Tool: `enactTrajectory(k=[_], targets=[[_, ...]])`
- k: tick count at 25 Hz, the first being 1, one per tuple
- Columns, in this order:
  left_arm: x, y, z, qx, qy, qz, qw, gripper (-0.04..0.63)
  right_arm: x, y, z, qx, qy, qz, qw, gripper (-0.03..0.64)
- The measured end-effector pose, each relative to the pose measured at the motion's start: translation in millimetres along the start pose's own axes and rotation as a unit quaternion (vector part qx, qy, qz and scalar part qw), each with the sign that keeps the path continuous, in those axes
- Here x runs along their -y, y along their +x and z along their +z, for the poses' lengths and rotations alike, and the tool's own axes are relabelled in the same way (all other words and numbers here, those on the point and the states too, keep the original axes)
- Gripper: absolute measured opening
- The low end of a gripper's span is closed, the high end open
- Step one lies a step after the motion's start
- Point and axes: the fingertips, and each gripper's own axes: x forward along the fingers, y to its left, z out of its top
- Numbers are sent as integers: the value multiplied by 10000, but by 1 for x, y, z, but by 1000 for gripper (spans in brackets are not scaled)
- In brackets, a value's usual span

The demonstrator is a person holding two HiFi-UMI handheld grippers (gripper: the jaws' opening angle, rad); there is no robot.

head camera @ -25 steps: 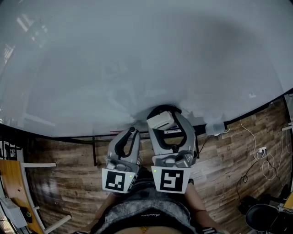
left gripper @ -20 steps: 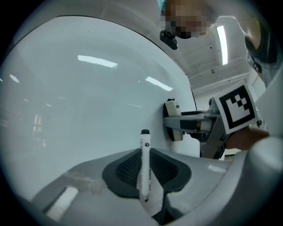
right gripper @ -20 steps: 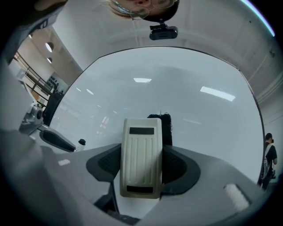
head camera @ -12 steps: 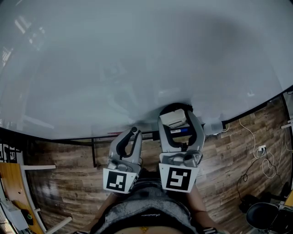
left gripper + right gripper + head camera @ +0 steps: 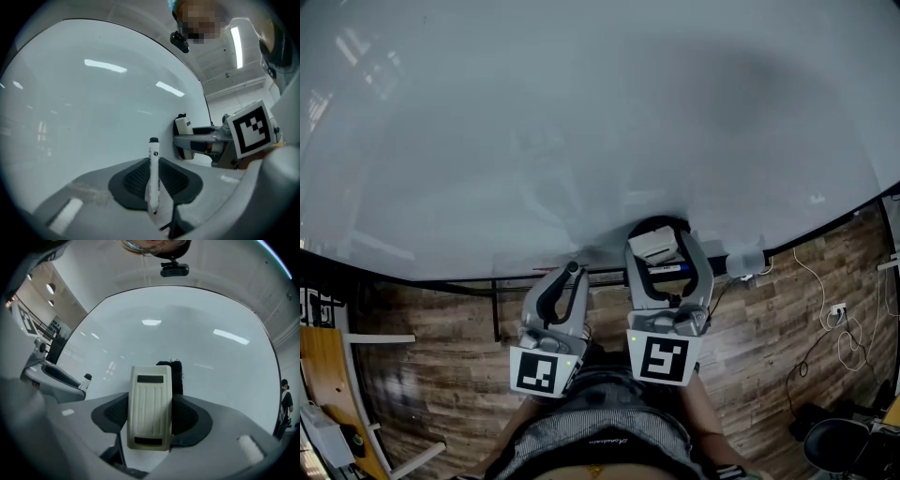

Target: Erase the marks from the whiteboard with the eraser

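Observation:
The whiteboard (image 5: 581,122) fills the upper head view, and I see only faint grey smudges on it, no plain marks. My right gripper (image 5: 660,251) is shut on the cream eraser (image 5: 653,245) low on the board, near its bottom edge. In the right gripper view the eraser (image 5: 150,411) stands between the jaws of the right gripper (image 5: 151,425), its black felt against the board. My left gripper (image 5: 566,278) hangs just left, below the board's edge. The left gripper view shows this gripper (image 5: 154,190) shut on a white marker (image 5: 153,168) with a black cap.
The board's black lower frame (image 5: 441,284) runs above a wooden floor (image 5: 431,375). A white plug block (image 5: 744,262) and loose cables (image 5: 825,319) lie to the right. A black bin (image 5: 839,450) stands at bottom right, an orange desk (image 5: 323,375) at left.
My right gripper has slid the eraser to the right along the board's lower part and slightly down. The left gripper has stayed where it was with the marker.

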Motion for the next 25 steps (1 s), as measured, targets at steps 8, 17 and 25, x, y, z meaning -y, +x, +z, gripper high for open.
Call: enactTrajectory(k=[8, 17, 25], targets=[[-24, -22, 1, 45, 28, 33, 10000, 71, -35, 12, 24, 162, -88, 15, 9998, 261], [-55, -57, -5, 37, 127, 10, 9999, 71, -76, 20, 46, 367, 18, 225, 9991, 261], [-43, -50, -10, 7, 113, 41, 9999, 71, -70, 16, 42, 454, 169, 376, 9981, 259]])
